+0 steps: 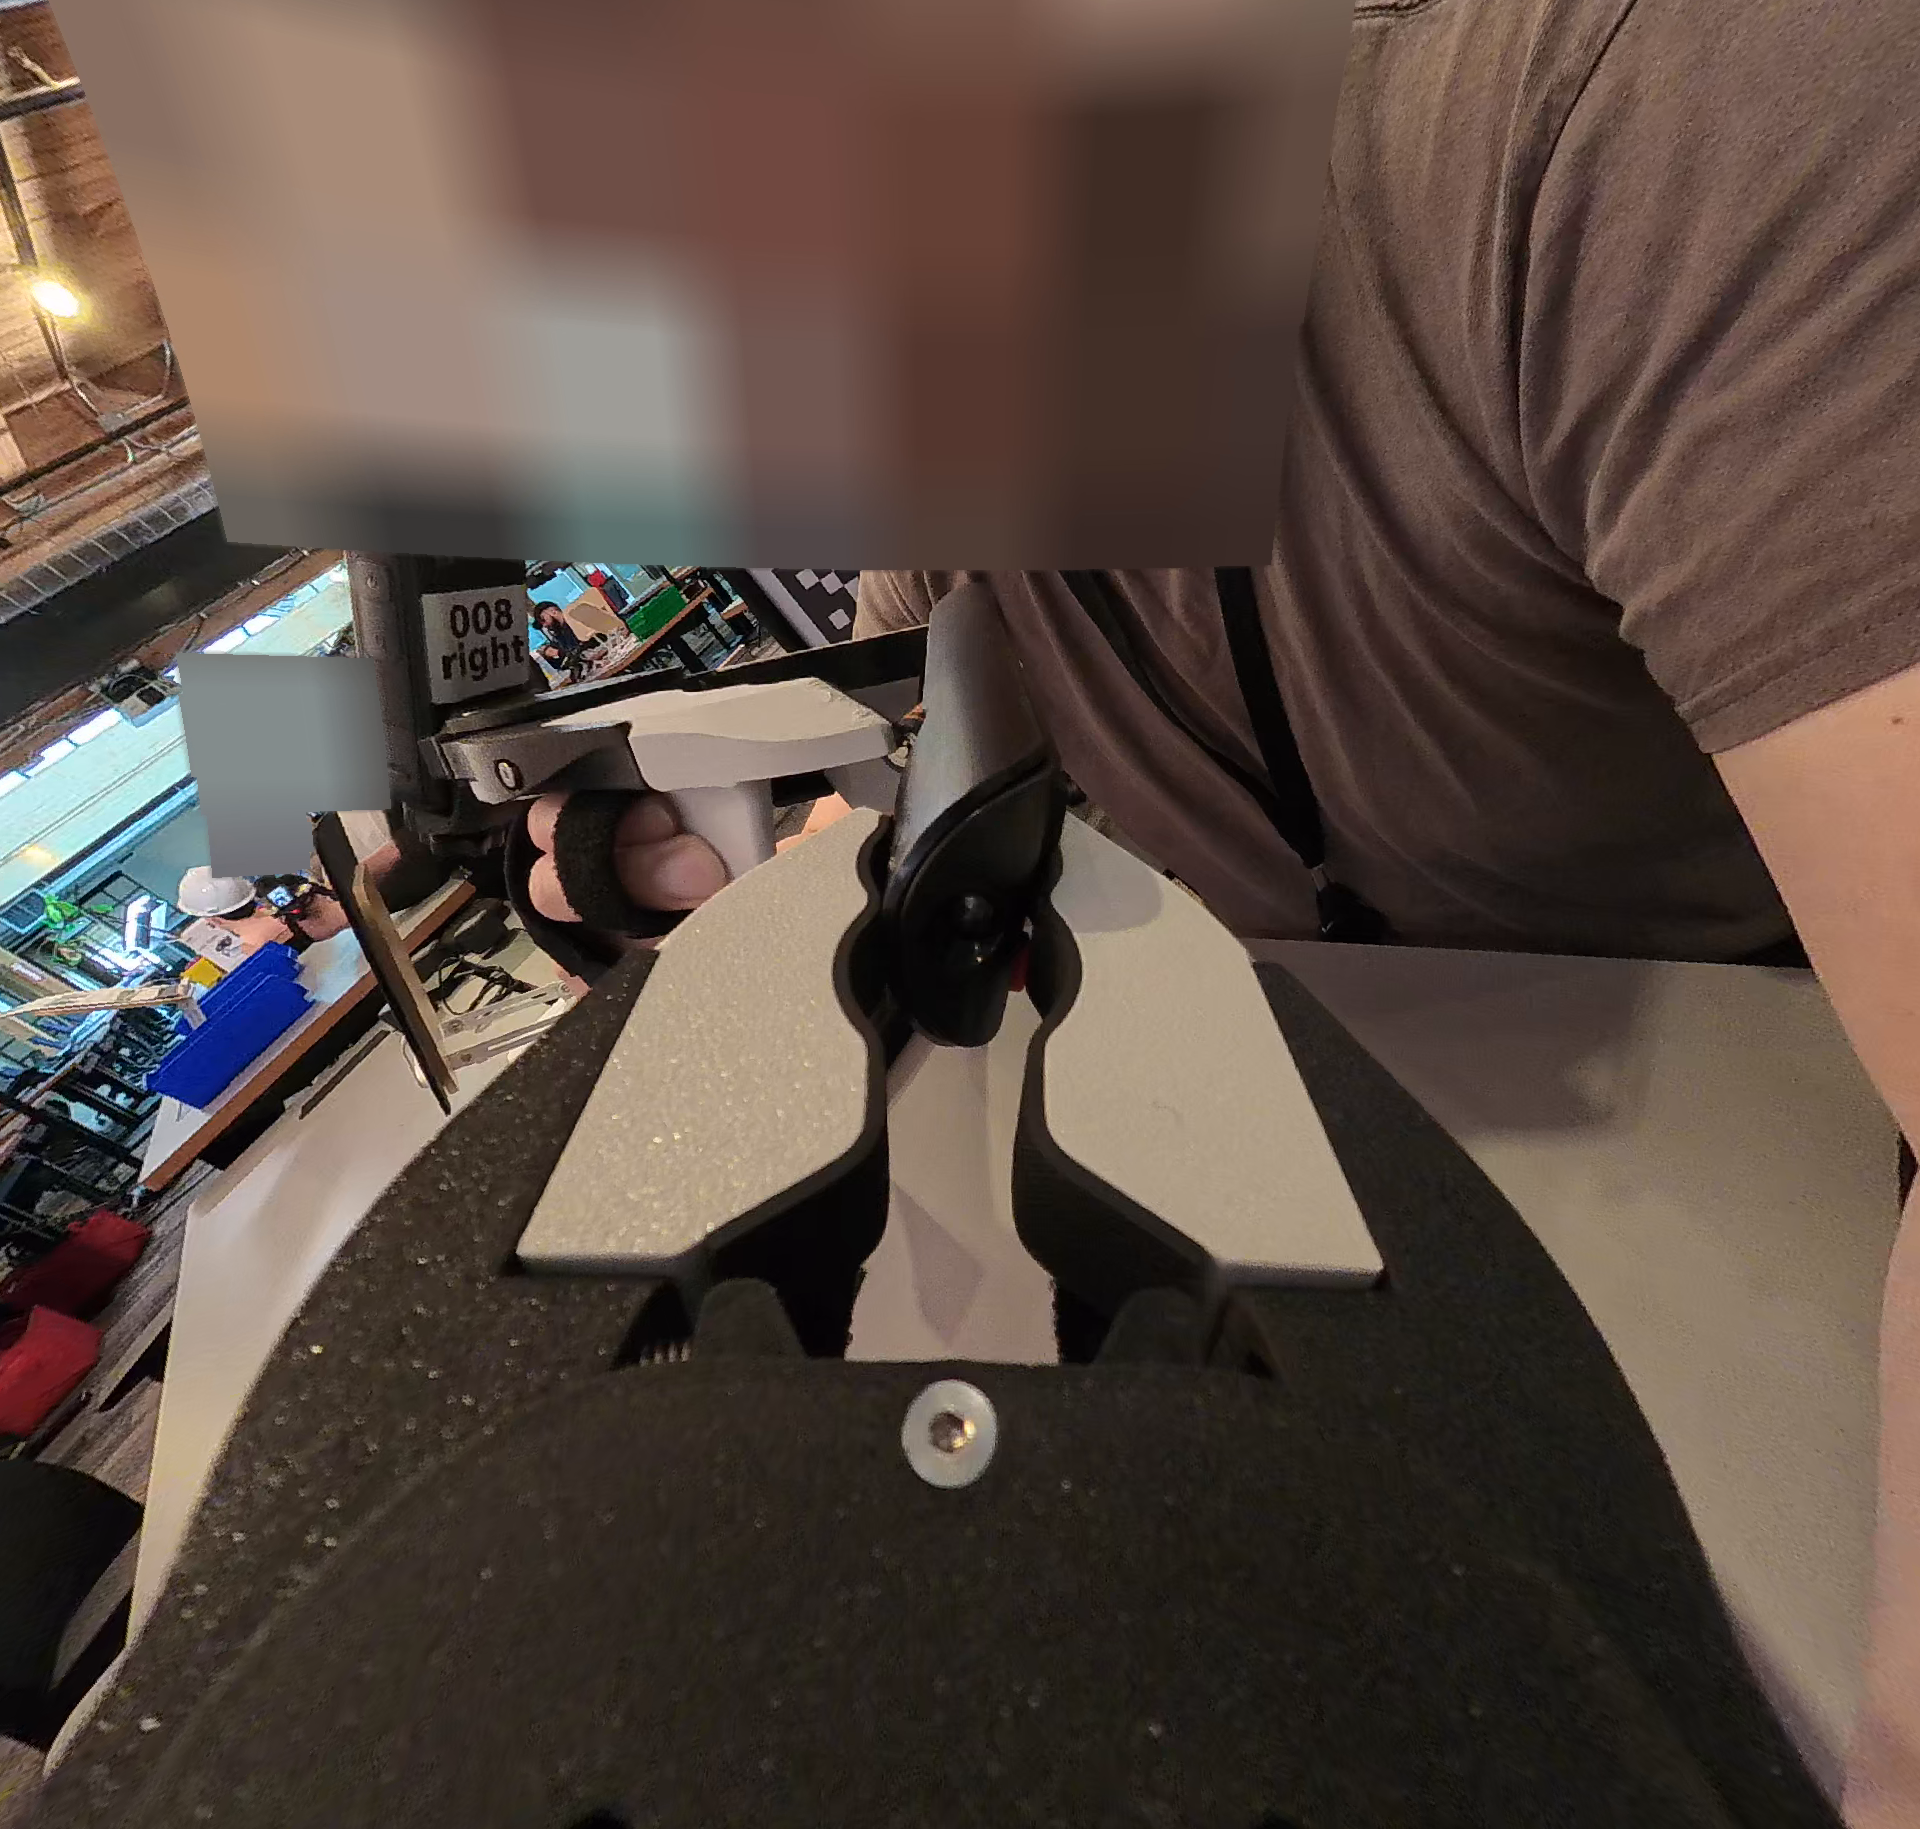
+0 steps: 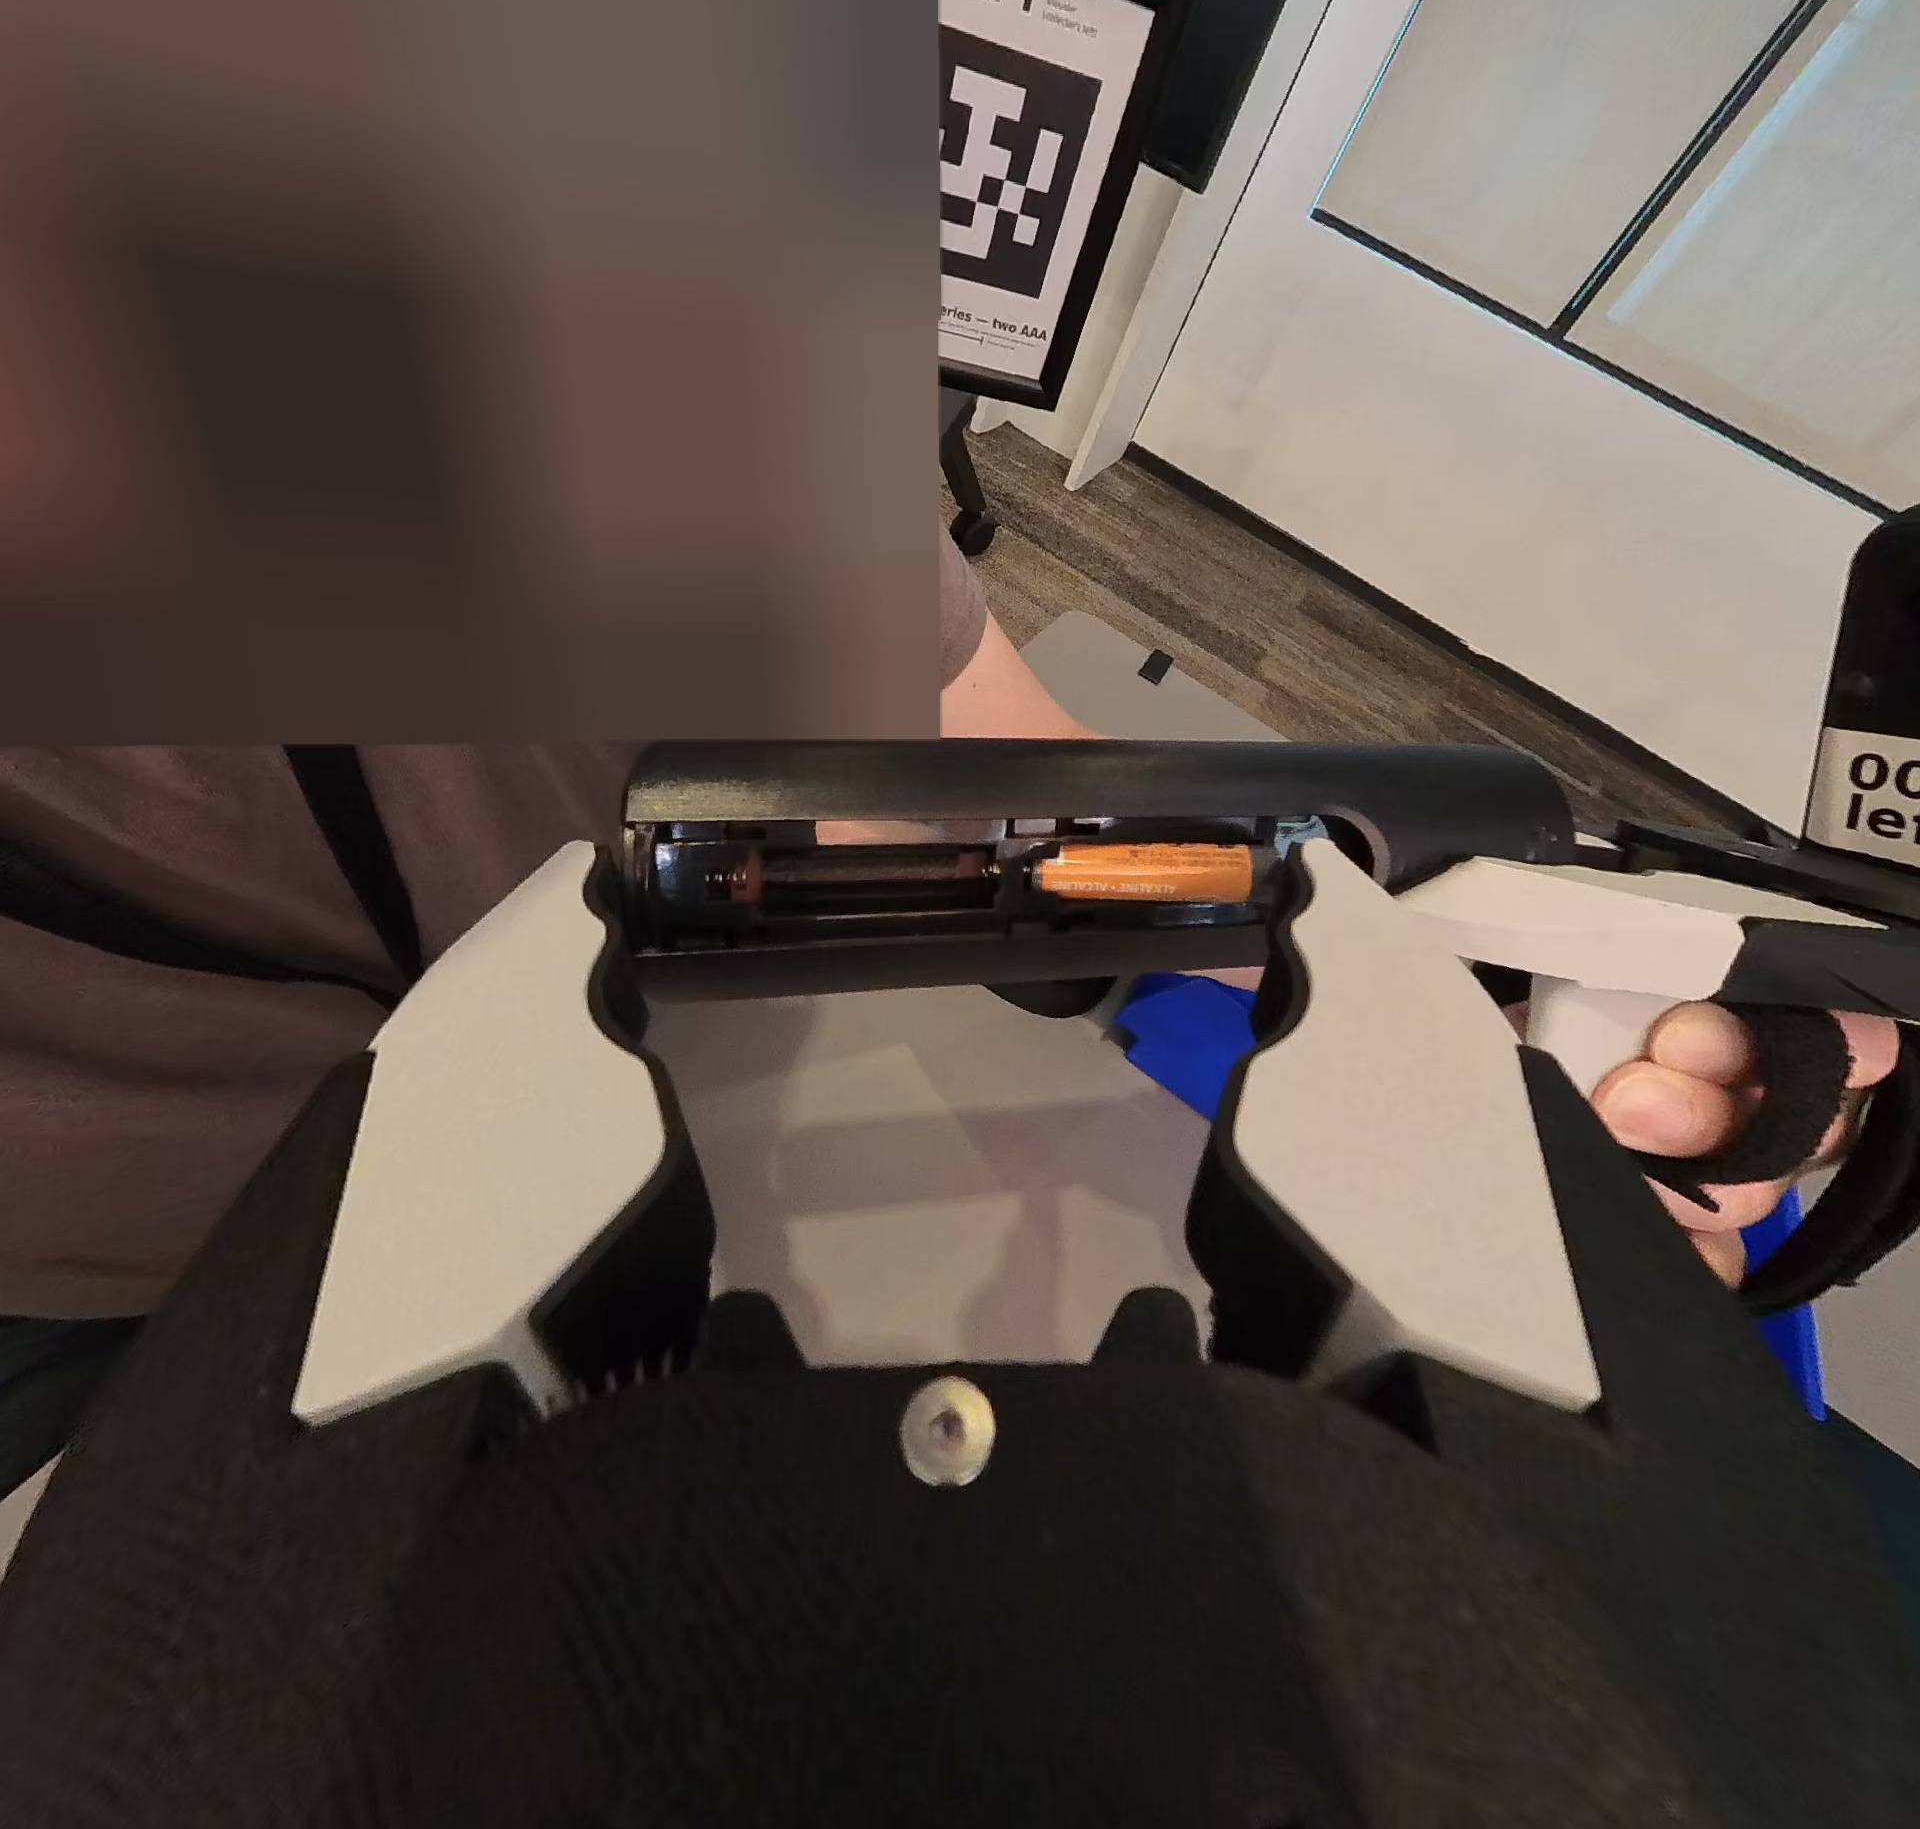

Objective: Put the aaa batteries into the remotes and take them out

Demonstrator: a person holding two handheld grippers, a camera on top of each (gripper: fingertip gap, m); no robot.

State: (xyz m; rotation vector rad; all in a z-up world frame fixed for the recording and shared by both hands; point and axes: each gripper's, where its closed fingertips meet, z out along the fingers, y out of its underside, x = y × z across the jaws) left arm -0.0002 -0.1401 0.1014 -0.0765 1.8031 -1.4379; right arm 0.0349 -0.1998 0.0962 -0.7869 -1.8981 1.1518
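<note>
A black remote (image 2: 1091, 782) is held level in the air, its battery bay open toward the right wrist camera. One orange AAA battery (image 2: 1143, 870) sits in the right slot. The left slot (image 2: 873, 880) is empty and shows its spring. My right gripper (image 2: 945, 906) is open wide, with its fingertips at the two ends of the bay. My left gripper (image 1: 961, 906) is shut on the remote (image 1: 966, 844) at its button end. It also shows in the right wrist view (image 2: 1434, 896). The right gripper shows in the left wrist view (image 1: 873, 735) beside the remote.
A white table (image 2: 935, 1156) lies below the grippers. A blue bin (image 2: 1184, 1041) sits under the remote. The person's torso in a brown shirt (image 1: 1558, 429) is close behind. A framed marker sign (image 2: 1018, 169) stands on the floor.
</note>
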